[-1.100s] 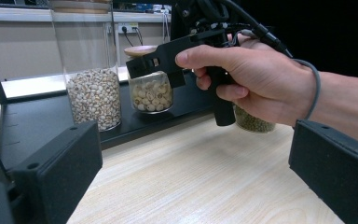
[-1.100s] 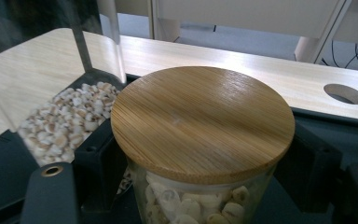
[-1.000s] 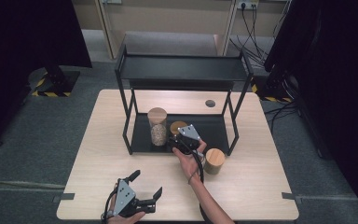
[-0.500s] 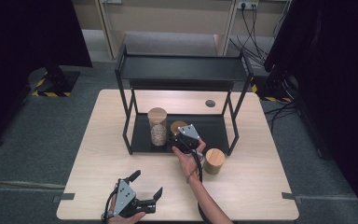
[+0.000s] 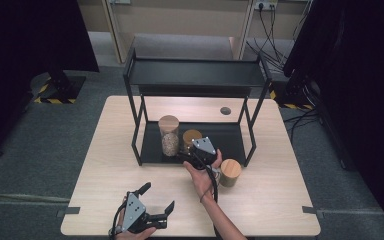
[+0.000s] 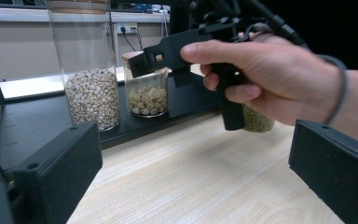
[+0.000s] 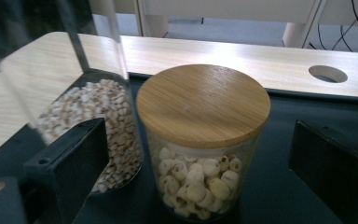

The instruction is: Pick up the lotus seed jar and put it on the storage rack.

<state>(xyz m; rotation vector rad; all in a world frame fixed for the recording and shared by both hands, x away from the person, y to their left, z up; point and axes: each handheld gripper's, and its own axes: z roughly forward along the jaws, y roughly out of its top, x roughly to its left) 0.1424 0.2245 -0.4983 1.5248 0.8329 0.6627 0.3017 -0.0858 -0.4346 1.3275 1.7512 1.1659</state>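
- Grey carpet lies under a light wooden table [image 5: 130, 200], and a black two-level rack [image 5: 195, 75] stands on the far half of it.
- On the rack's low shelf [image 5: 230, 142] a short jar [image 7: 203, 140] stands just right of a tall jar [image 5: 169, 136], close beside it.
- Right gripper [image 5: 192, 156] hangs at the short jar; its jaws have just been opening and now stand wide on each side, not pressing the glass.
- I think the jar is set down and the job now is letting go.
- Best way: pull straight back toward the near edge, keeping the jaws wide, so no jaw bumps the tall jar.
- Left gripper [image 5: 156, 206] rests near the table's near edge with wide, empty jaws.
- Short jar holds big pale round seeds, about half full, under a wooden lid.
- Tall jar holds small pale grains low down.
- A third jar [image 5: 230, 172] with green beans stands on the table, right of the hand [image 5: 202, 172].
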